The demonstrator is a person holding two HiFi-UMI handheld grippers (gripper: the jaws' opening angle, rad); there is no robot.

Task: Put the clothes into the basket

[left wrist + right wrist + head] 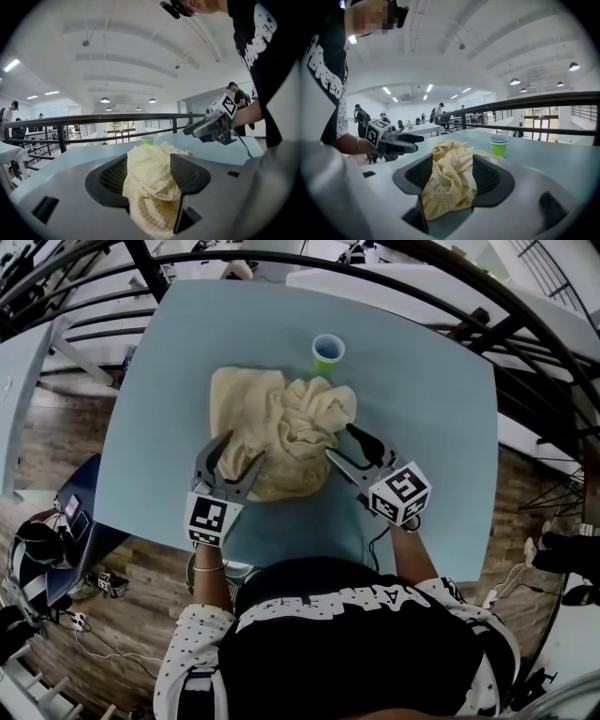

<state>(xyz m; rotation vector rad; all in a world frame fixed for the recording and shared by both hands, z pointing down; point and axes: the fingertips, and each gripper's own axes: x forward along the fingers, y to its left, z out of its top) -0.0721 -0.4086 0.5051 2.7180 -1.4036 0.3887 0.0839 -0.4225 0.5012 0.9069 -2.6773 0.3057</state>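
A crumpled pale yellow garment (281,432) lies in a heap in the middle of the light blue table (427,418). My left gripper (239,454) rests at the heap's near left edge with its jaws spread wide. In the left gripper view the cloth (150,197) lies loose between the pads (115,176). My right gripper (342,443) sits at the heap's near right edge, also spread wide. In the right gripper view a fold of the cloth (445,192) drapes between its jaws, and the left gripper (417,143) shows at the left.
A green cup with a blue rim (328,351) stands upright just beyond the garment. Dark metal railings (525,324) curve round the table's far side. Wooden floor with bags and cables (56,549) lies to the left. People stand far off in the hall.
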